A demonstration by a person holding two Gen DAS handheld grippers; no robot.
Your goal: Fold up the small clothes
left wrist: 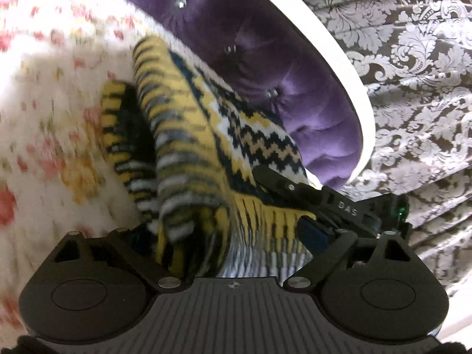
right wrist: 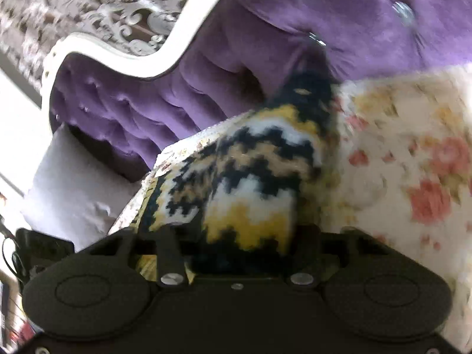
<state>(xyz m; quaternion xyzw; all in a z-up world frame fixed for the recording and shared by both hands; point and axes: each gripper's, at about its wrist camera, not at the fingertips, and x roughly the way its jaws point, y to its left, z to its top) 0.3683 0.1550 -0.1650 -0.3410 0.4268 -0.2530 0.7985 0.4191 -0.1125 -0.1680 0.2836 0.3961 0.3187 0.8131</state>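
A purple tufted headboard (left wrist: 295,67) and patterned curtain (left wrist: 413,73) are seen behind the floral bedspread (left wrist: 44,103). The knitted garment (left wrist: 188,147) is bunched on it, filling both views. The left gripper (left wrist: 224,236) fingers are spread around it; the right gripper (right wrist: 236,244) fingers' state cannot be told.

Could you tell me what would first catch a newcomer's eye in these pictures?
A yellow, black and white zigzag knit garment fills the centre of both views, bunched on a floral bedspread. Behind it stands a purple tufted headboard with a white frame, against damask curtains.
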